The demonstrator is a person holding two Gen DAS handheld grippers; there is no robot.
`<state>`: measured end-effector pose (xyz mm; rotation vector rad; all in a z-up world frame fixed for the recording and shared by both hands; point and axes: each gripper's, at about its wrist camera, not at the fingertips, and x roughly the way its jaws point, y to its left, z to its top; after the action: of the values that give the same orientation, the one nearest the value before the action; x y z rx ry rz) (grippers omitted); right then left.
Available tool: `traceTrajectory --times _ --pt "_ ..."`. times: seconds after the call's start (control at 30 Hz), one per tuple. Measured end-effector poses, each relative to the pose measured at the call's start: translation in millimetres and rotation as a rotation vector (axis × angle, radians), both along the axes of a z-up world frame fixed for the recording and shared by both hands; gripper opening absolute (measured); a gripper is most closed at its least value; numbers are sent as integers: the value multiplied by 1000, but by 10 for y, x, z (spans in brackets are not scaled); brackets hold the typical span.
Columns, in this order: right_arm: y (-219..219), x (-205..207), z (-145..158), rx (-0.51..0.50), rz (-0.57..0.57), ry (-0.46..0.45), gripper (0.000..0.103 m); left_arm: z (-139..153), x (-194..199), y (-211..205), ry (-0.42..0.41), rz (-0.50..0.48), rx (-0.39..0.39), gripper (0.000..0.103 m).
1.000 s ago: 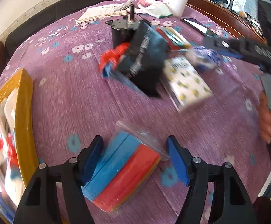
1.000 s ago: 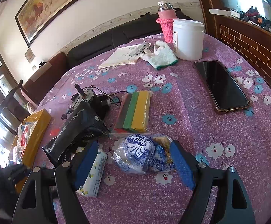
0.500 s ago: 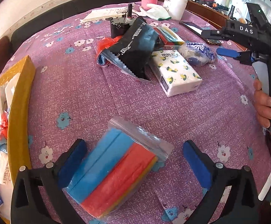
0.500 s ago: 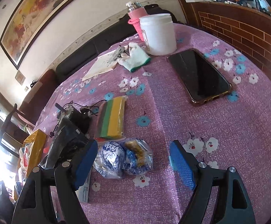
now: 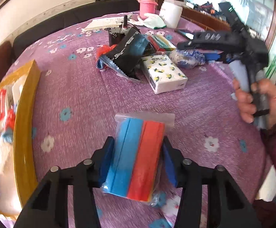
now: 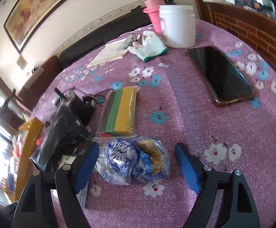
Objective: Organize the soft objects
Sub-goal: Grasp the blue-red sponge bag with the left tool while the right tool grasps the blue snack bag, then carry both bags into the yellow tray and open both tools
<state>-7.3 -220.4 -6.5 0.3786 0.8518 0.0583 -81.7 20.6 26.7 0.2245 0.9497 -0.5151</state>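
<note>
My left gripper (image 5: pixel 137 157) is shut on a clear bag of blue and red sponges (image 5: pixel 136 153), both pads pressing its sides above the purple cloth. My right gripper (image 6: pixel 138 163) is open, its blue pads on either side of a clear bag of blue-and-white packets (image 6: pixel 132 161) on the table; it also shows in the left wrist view (image 5: pixel 210 57). A bagged green-and-yellow sponge pack (image 6: pixel 120 110) lies just beyond. A white tissue pack (image 5: pixel 163 73) and a black pouch (image 5: pixel 127 52) lie mid-table.
A yellow-edged bag of goods (image 5: pixel 23 117) sits at the table's left. A phone (image 6: pixel 222 76), a white tub (image 6: pixel 178 25), a pink flask (image 6: pixel 152 14), a glove (image 6: pixel 150 45) and papers (image 6: pixel 111 53) are at the far side. A dark motor with wires (image 6: pixel 77 104) stands behind the pouch.
My left gripper has closed on the sponge bag, which now sits straight between the pads. My right gripper has moved closer over the blue-and-white packet bag and stays open.
</note>
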Motion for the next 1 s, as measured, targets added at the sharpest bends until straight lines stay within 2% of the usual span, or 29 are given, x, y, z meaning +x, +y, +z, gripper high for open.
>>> traceTrajectory --times 0.07,0.1,0.2,0.4,0.6,0.8,1.0 --pt "113 -3 6 -47 36 2 78 8 -68 63 -1 10 -16 47" --pt "141 -13 3 -65 41 4 72 16 -103 97 -2 18 -22 47" --pt "178 -100 6 -89 33 29 64 63 -167 265 3 61 -60 47" --pt "232 -528 40 -84 69 101 63 163 -267 563 -9 117 -142 47" --pt "267 -904 160 -68 128 75 60 301 -359 800 -40 163 -219 47" --pt "619 -949 476 -38 221 5 60 488 -415 1404 -75 323 -273 47" --pt "1316 -846 676 -16 378 -39 61 461 -361 2082 -61 522 -276 47"
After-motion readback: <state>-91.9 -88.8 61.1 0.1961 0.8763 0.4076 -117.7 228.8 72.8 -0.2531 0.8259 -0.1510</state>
